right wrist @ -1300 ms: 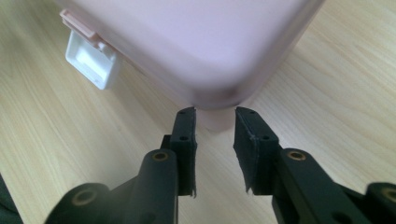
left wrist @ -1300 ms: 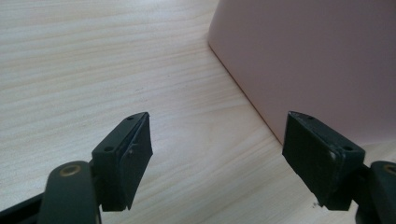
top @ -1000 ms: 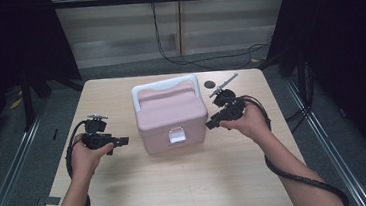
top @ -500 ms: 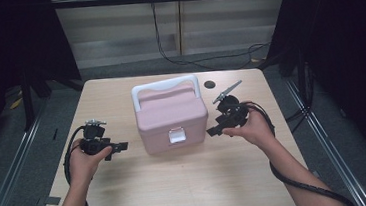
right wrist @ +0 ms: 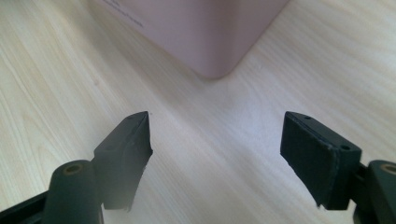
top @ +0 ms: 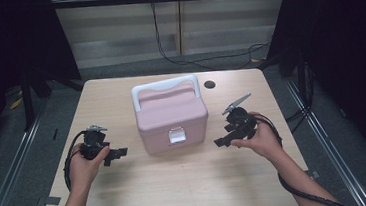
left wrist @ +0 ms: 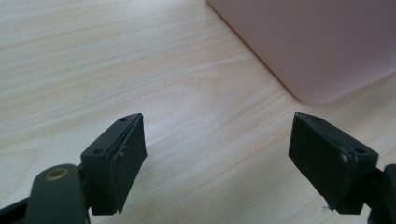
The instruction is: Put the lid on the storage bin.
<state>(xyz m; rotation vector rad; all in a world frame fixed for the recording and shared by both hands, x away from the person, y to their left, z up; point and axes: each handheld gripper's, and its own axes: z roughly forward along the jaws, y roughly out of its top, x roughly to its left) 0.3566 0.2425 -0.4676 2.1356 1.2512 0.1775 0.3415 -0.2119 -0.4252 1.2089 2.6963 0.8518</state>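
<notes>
Dark curtains close off both sides of the room, and from above the pale wooden desk (top: 178, 183) carries a pink box (top: 171, 119) near its middle, lid down, white handle (top: 165, 86) raised across the top and a small white latch (top: 176, 135) on the near face looking fastened. The left gripper (top: 117, 154) sits just to the box's left and the right gripper (top: 223, 141) just to its right, neither touching it, so I'd say the work on the box has hardly begun: it is unopened and unlifted. A small dark hole (top: 210, 84) marks the desk behind it. Along the left gripper's jaws, spread wide with nothing between them, the box's rounded lower corner lies ahead on bare wood. Along the right gripper's jaws, equally wide apart and empty, another corner stands ahead, apart from them.
</notes>
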